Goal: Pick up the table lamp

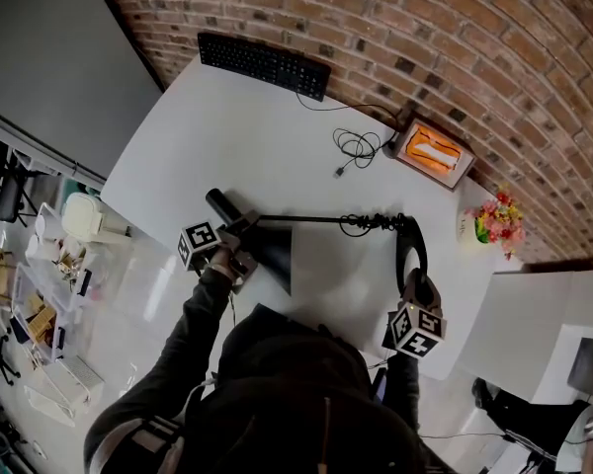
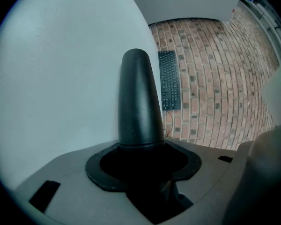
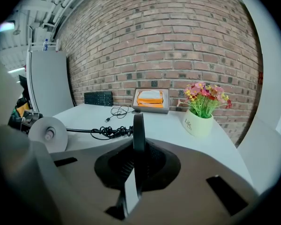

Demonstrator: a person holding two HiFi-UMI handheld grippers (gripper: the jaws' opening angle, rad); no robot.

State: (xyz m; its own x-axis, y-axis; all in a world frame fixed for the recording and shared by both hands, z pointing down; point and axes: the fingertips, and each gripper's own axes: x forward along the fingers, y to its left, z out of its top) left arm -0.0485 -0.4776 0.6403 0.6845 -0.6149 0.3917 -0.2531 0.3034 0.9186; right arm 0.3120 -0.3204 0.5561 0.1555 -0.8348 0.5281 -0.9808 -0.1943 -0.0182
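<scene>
A black table lamp [image 1: 321,220] lies on its side on the white table [image 1: 237,136]. Its cone shade [image 1: 274,255] is at the left and its round base [image 1: 416,248] stands on edge at the right. My left gripper [image 1: 239,248] is shut on the tapered black neck [image 2: 139,97] behind the shade, which sticks out past my left gripper [image 2: 140,146]. My right gripper [image 1: 415,286] is shut on the thin base plate [image 3: 139,128], seen edge-on in my right gripper [image 3: 137,146]. The shade's white inside [image 3: 48,134] and the coiled lamp cord [image 3: 110,132] show beyond.
A black keyboard [image 1: 264,64] lies at the table's far edge by the brick wall. A loose cable [image 1: 356,146], an orange-filled box [image 1: 434,152] and a flower pot [image 1: 494,222] sit at the back right. Cluttered shelves [image 1: 49,294] stand left of the table.
</scene>
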